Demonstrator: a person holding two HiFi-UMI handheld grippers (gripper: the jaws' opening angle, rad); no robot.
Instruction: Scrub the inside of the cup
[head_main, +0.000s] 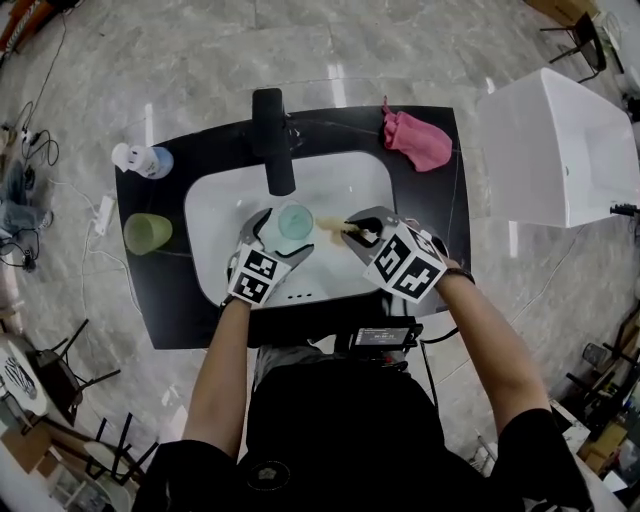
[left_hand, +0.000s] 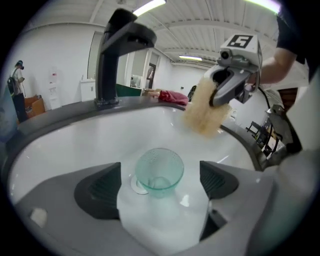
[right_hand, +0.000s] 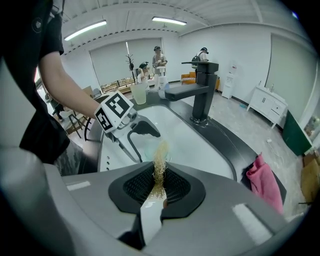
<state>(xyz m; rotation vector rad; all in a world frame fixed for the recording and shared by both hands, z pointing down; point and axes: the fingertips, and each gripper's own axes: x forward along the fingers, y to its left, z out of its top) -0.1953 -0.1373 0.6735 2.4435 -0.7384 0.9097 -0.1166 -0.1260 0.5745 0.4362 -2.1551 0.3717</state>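
Between the wide-spread pads of the left tool (left_hand: 160, 184), touched by neither, a pale green cup (left_hand: 159, 171) sits on the floor of the white basin (left_hand: 75, 145), its mouth facing that tool. Off to its right, the right tool (right_hand: 157, 185) is clamped on a tan fibrous scrubber (right_hand: 160, 156), whose frayed end pokes forward of the pads, near the cup but outside it.
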